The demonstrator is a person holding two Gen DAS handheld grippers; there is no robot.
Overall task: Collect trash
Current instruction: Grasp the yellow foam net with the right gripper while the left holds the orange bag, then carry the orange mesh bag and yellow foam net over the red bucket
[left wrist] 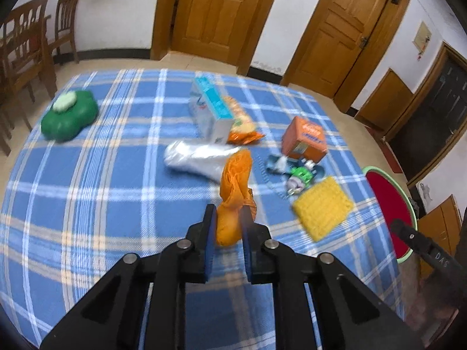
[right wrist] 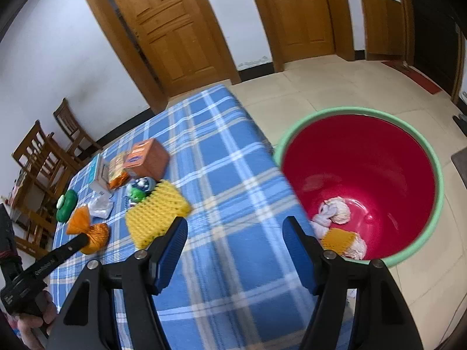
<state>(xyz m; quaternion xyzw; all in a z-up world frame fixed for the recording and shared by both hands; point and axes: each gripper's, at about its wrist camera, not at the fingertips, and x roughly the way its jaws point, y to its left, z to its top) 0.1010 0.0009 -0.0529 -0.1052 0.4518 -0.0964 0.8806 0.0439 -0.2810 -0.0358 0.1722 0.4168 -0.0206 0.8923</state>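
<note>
A red bucket with a green rim [right wrist: 435, 180] stands on the tiled floor just off the table's edge, holding crumpled white paper [right wrist: 335, 213] and a piece of yellow foam netting [right wrist: 338, 239] at its bottom. On the table, covered in a blue plaid cloth [left wrist: 102, 189], the left gripper [left wrist: 227, 218] pinches an orange mesh bag [left wrist: 233, 192] between its blue pads, the bag's bunched top rising above the fingers. The right gripper [right wrist: 235, 239] hangs with its fingers spread wide and nothing between them, over the table's edge beside the bucket; part of a hand [right wrist: 32, 320] shows at the lower left of the right wrist view. Further trash lies on the cloth: a silver wrapper [left wrist: 195, 157], a yellow foam net sheet [left wrist: 322, 208], an orange box [left wrist: 305, 140], a blue-and-white carton [left wrist: 208, 108] leaning against an orange snack packet [left wrist: 243, 125], and a small green-and-white toy [left wrist: 300, 175]. A green container with a pale lid [left wrist: 70, 113] sits well apart near the far left corner. Bare cloth stretches between the bag and the table's edge nearest the bucket. Wooden chairs [left wrist: 26, 43] stand beyond the table, wooden doors [left wrist: 216, 11] behind.
</note>
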